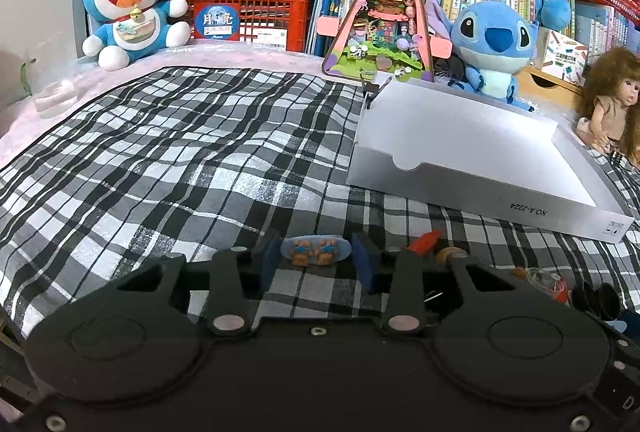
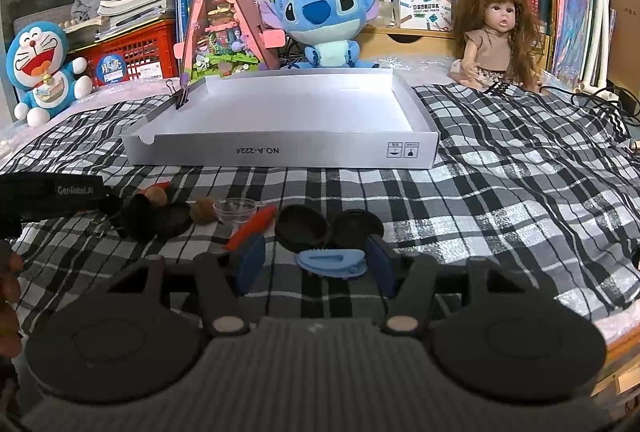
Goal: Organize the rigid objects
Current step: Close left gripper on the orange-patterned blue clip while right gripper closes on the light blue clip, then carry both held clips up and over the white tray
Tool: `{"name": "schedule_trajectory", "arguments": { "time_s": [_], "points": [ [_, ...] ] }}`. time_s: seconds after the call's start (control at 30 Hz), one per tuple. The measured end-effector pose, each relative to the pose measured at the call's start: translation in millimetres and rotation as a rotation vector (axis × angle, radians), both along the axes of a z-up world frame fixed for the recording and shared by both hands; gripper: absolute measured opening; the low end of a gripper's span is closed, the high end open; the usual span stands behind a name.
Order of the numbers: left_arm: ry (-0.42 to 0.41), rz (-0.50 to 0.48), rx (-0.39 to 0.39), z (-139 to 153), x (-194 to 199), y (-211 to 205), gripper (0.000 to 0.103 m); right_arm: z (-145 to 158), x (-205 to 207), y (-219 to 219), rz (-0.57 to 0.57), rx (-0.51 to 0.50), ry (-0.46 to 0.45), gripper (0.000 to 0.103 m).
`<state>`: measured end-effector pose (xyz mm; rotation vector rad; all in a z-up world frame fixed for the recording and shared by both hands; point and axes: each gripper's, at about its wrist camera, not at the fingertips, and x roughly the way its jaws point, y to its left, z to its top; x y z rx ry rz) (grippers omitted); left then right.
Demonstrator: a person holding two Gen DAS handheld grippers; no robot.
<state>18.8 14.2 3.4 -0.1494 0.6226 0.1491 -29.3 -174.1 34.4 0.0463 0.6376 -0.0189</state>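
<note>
1. Now, left wrist view: my left tongs (image 1: 312, 264) straddle the bear hair clip (image 1: 315, 251), pads not yet touching it, lined up for a pinch. White box (image 1: 480, 192) waits up ahead to the right, apparently the destination.
2. Right wrist view: my right tongs (image 2: 316, 264) stand released around the blue clip (image 2: 332, 262); black lids (image 2: 304, 228) lie just beyond.

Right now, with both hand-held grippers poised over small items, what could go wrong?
1. The left hand-held gripper straddles the bear hair clip without visibly pressing it; the flat clip could slip out.
2. The right hand-held gripper frames the blue clip, with black lids right behind; a finger might nudge them.
3. The white box wall could snag carried items.
</note>
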Motion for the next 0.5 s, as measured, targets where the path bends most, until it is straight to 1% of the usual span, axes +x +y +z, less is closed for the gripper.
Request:
{"name": "schedule_trajectory", "arguments": {
  "time_s": [0.2, 0.33, 0.43, 0.5],
  "points": [
    [-0.012, -0.027, 0.018, -0.7, -2.7, 0.8, 0.036, -0.1, -2.4, -1.0, -0.021, 0.006, 0.000, 0.059],
    [-0.014, -0.034, 0.025, -0.6, -4.7, 1.9, 0.036, -2.9, -2.6, -1.3, -0.022, -0.013, 0.007, 0.056],
    [-0.017, -0.037, 0.034, 0.0, -6.1, 2.5, 0.036, -5.2, -1.7, -1.9, -0.022, -0.008, 0.016, 0.051],
    [-0.021, -0.039, 0.043, 0.6, -6.9, 2.4, 0.036, -5.5, -1.4, -0.3, -0.009, -0.019, 0.016, 0.044]
  ]
}}
